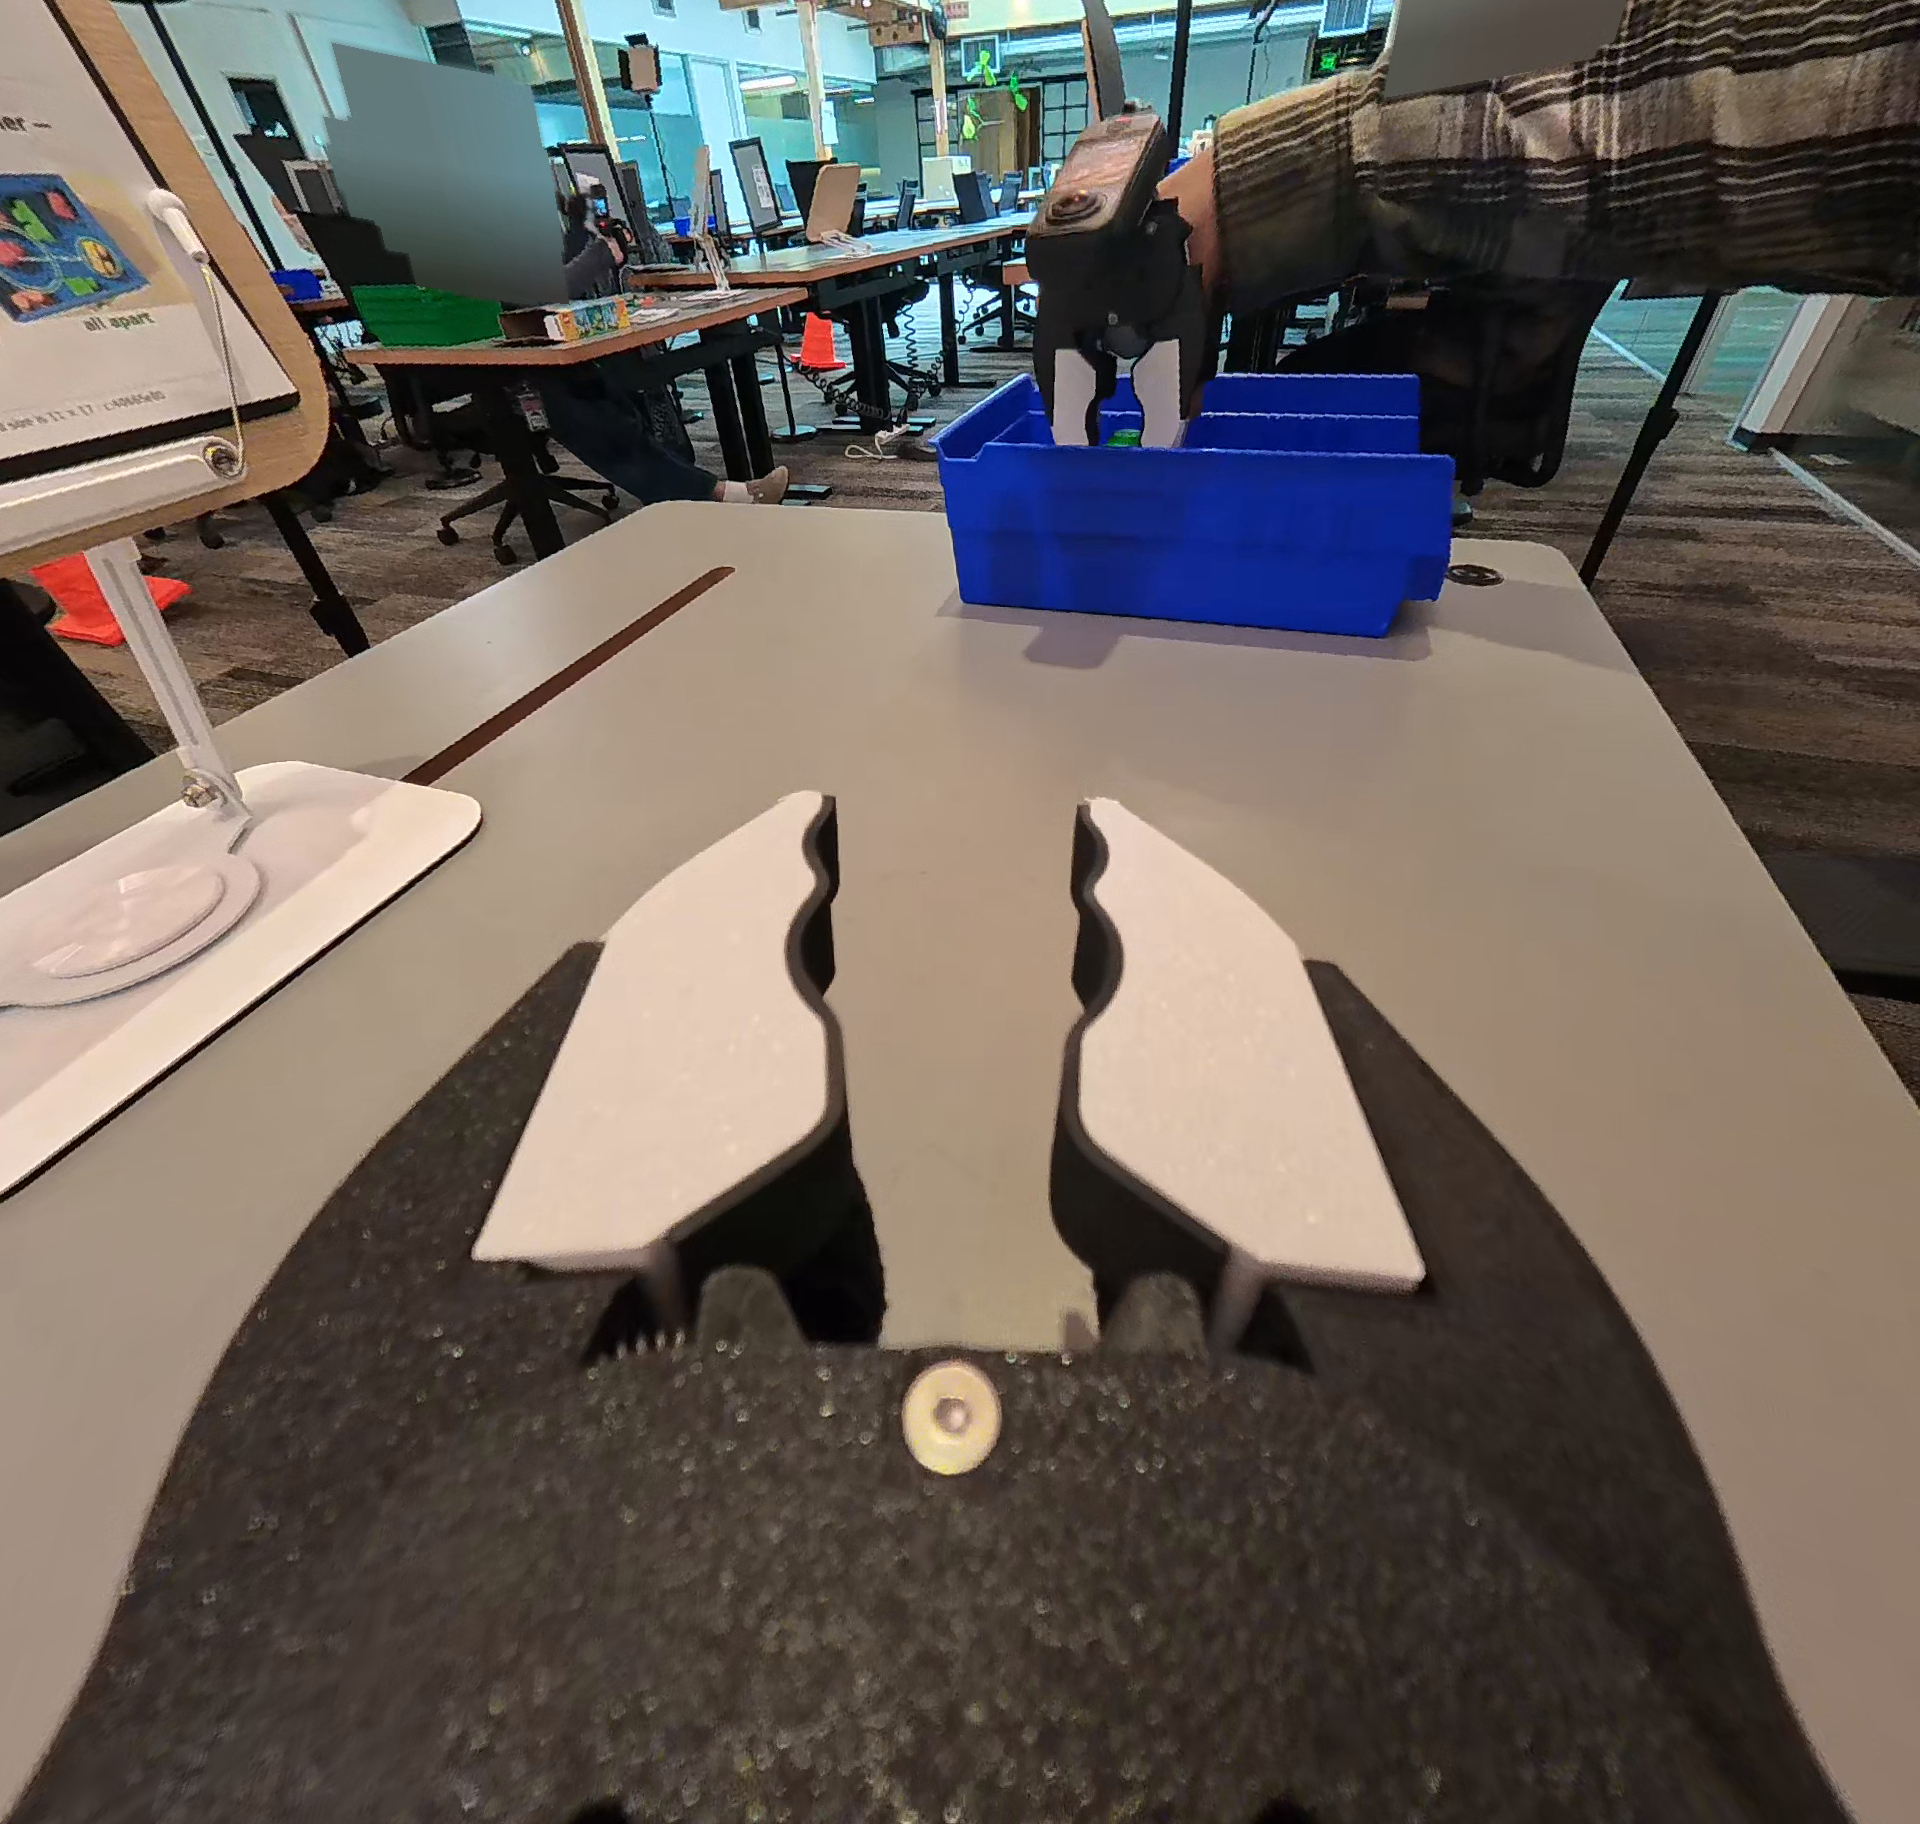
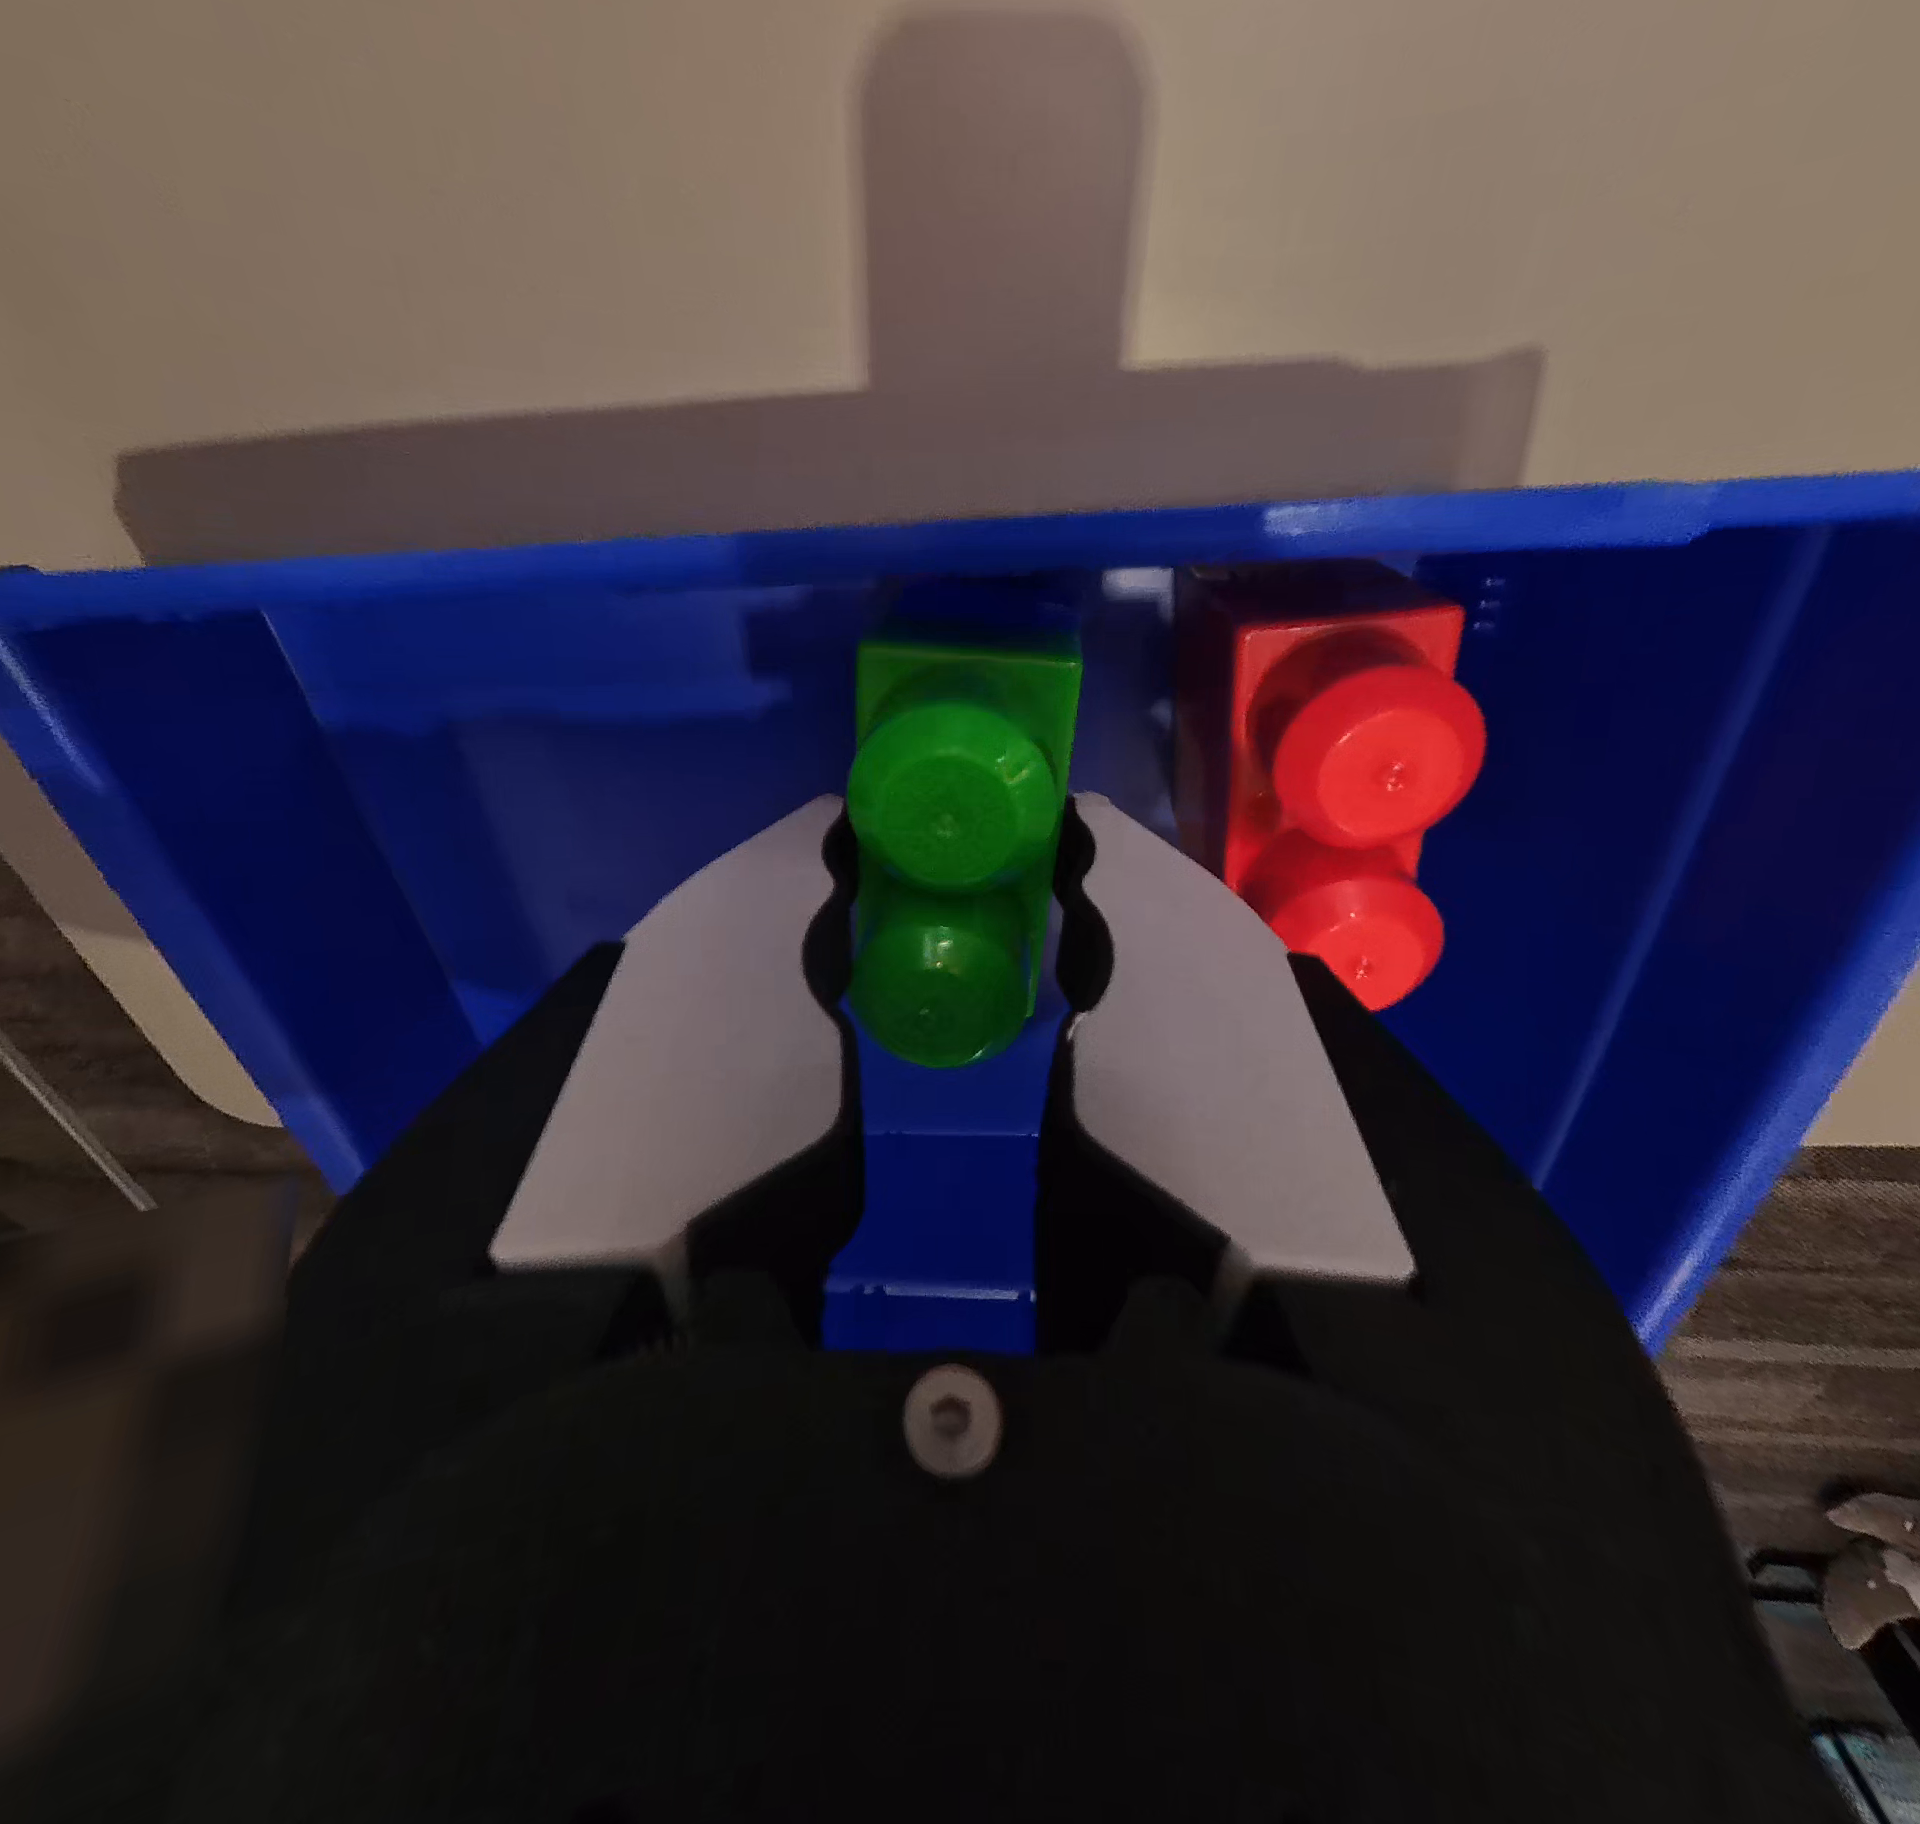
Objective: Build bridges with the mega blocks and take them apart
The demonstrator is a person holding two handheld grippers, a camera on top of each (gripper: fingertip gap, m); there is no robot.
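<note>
A blue bin [image 1: 1195,527] stands at the far right of the grey table [image 1: 1247,839]. In the right wrist view a green two-stud block [image 2: 951,735] and a red two-stud block [image 2: 1351,766] stand side by side inside the bin [image 2: 416,735]. My right gripper [image 2: 956,829] reaches down into the bin, its fingers closed against the sides of the green block. The left wrist view shows it [image 1: 1120,434] from the front with a bit of green [image 1: 1124,438] between its tips. My left gripper [image 1: 956,818] is open and empty, low over the table's middle, pointing at the bin.
A white stand base [image 1: 208,901] with a tilted picture board [image 1: 125,247] sits at the table's left. A dark slot [image 1: 582,673] runs across the table's far left. A person's striped sleeve [image 1: 1558,185] holds the right gripper. Office desks and chairs stand behind. Spacing between my two grippers at the tips: around 45 cm. My right tips are roughly 5 cm from the red two-stud block [image 2: 1351,766].
</note>
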